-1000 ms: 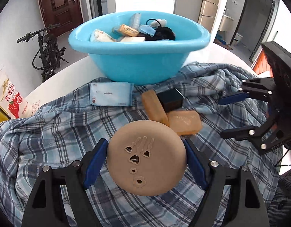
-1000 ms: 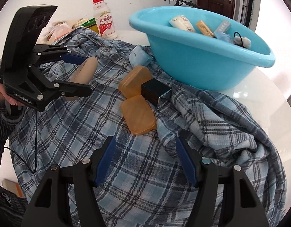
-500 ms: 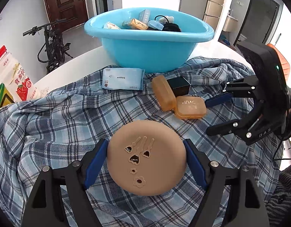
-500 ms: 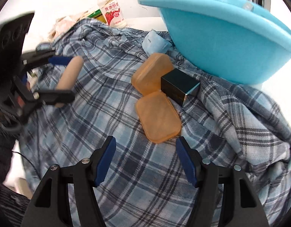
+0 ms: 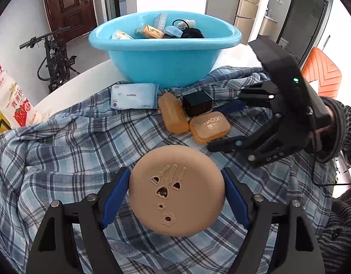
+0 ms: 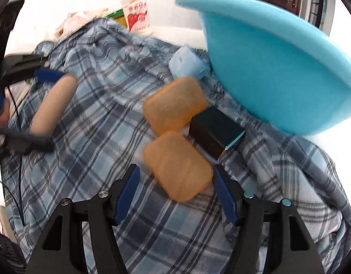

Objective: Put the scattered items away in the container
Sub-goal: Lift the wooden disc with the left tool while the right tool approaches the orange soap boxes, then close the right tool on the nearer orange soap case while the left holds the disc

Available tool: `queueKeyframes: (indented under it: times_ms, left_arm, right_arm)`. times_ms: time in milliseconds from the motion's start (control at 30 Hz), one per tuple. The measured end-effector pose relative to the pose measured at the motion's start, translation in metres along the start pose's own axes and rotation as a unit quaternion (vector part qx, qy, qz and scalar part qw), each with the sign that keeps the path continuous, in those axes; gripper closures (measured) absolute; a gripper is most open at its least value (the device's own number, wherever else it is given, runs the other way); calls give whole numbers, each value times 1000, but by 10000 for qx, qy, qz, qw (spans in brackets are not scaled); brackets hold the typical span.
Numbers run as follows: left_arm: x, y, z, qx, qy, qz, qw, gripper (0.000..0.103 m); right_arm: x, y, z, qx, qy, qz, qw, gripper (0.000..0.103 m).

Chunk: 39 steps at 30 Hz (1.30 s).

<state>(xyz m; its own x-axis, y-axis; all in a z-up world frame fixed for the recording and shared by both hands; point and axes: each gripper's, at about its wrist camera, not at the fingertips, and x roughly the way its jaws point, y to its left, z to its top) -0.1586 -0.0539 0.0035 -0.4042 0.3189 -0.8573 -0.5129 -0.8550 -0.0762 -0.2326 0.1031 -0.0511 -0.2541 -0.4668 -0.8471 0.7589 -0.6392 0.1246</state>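
Basin: the blue basin [image 5: 166, 68] stands at the far edge of the plaid cloth [image 5: 72, 148], already holding packets, a mask and a dark cable.
Tan disc: your left gripper [image 5: 175, 194] clamps the round tan disc [image 5: 175, 191] between both blue pads, lifted above the cloth, well short of the basin.
Near orange case: the lettered orange case [image 5: 208, 126] lies flat on the cloth; in your right wrist view it sits between the spread fingers of your right gripper [image 6: 175, 191], whose pads are not pressing on it.
Far orange case: a second orange case [image 5: 173, 113] lies just beside the first, closer to the basin.
Dark box: a small dark box [image 5: 198, 104] touches both cases, near the basin's foot.
Tissue pack: a pale blue tissue pack [image 5: 134, 96] lies on the cloth against the basin's base.
Surroundings: a drink bottle [image 6: 136, 11] stands beyond the cloth; a bicycle [image 5: 54, 61] leans by the wall.
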Motion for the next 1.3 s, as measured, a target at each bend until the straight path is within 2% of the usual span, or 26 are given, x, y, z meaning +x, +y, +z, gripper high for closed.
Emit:
queueKeyframes:
  times_ms: [67, 100, 133, 300, 467, 567, 767, 867, 1000, 1200, 1300]
  left_arm:
    - [-1, -2, -2, 34, 18, 13, 10000, 21]
    - [-1, -3, -3, 60, 26, 49, 10000, 21]
    - [0, -4, -3, 71, 35, 84, 9999, 21]
    - [0, -5, -3, 44, 52, 90, 9999, 21]
    - [0, -11, -1, 88, 42, 61, 9999, 21]
    - [0, -19, 0, 165, 21, 44, 9999, 21]
    - [-1, -31, -1, 287, 31, 36, 9996, 21]
    - [-3, -34, -2, 283, 45, 43, 9996, 21]
    - [-7, -38, -3, 357, 26, 31, 9994, 21]
    - [-7, -36, -5, 299, 37, 25, 9995, 20]
    - [-4, -34, -6, 253, 86, 53, 9996, 20]
  right_arm:
    - [0, -1, 1, -8, -45, -10, 10000, 41]
    - [0, 0, 0, -64, -84, -109, 9999, 53]
    - [-1, 2, -1, -145, -90, -191, 9997, 56]
    - [-19, 5, -8, -109, -171, 70, 9998, 57]
    - [-51, 11, -24, -156, -325, 94, 9993, 57]
    - [-60, 15, -36, -251, -267, 161, 9992, 57]
    - [-47, 22, -57, -310, -58, 94, 9995, 56]
    - [-45, 30, -61, -484, -88, 28, 9988, 54]
    - [-43, 39, -60, -707, -149, 50, 9974, 46]
    - [-29, 41, -60, -907, -120, -134, 9957, 45]
    - [-30, 42, -60, -923, -174, -190, 9954, 60]
